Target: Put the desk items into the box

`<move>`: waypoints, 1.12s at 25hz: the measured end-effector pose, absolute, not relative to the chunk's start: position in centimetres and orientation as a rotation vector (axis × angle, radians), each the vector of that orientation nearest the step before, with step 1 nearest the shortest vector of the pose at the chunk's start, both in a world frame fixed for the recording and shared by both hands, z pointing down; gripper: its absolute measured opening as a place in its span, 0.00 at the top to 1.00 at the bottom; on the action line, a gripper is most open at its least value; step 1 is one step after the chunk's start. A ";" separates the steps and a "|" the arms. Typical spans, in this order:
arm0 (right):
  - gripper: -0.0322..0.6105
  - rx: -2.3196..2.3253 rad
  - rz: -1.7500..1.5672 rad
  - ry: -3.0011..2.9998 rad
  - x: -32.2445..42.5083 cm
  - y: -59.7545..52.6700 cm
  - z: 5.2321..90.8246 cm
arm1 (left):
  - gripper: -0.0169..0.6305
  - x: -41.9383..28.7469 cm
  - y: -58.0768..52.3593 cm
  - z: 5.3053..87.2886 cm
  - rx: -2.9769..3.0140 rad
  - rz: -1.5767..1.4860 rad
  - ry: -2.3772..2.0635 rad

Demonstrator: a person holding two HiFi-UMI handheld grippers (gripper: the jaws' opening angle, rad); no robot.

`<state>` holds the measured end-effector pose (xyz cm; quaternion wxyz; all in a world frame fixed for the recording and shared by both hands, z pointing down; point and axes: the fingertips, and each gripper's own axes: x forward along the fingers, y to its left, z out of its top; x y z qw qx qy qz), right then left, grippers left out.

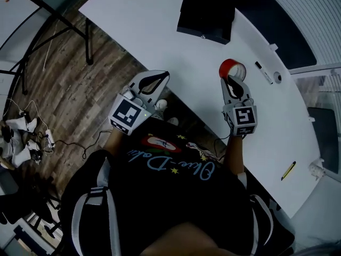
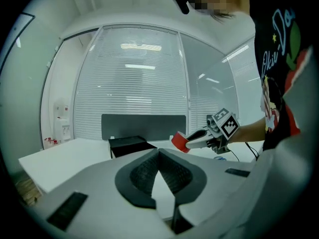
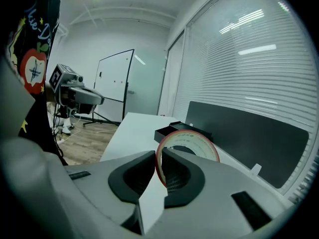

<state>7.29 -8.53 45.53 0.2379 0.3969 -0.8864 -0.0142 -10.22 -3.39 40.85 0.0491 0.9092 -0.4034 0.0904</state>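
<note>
A red tape roll hangs above the white desk, with my right gripper shut on its rim. In the right gripper view the tape roll stands upright between the black pads. The black box sits open on the far part of the desk, apart from both grippers. My left gripper hovers over the desk's near edge, shut with nothing in it; its pads meet at the tips. From the left gripper view the tape roll and the box both show.
A white marker and a small round item lie on the desk right of the tape. A yellow pen lies near the desk's right front edge. Cables and stand legs are on the wooden floor to the left.
</note>
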 end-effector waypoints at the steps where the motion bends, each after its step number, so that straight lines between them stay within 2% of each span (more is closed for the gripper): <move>1: 0.88 1.084 -0.036 -2.440 7.0 -8.6 45.5 | 0.98 -10.5 -3.3 40.9 2.757 0.267 -1.244; 8: 0.88 1.033 -0.103 -2.459 5.1 -9.8 44.6 | 0.98 -11.1 -4.9 41.1 2.750 0.214 -1.261; 19: 0.88 1.053 -0.069 -2.471 1.2 -17.2 43.8 | 0.98 -12.7 -14.6 40.9 2.767 0.109 -1.130; 28: 0.88 1.018 -0.057 -2.458 -2.7 -22.4 44.7 | 0.98 -14.8 -19.9 42.1 2.765 0.143 -1.051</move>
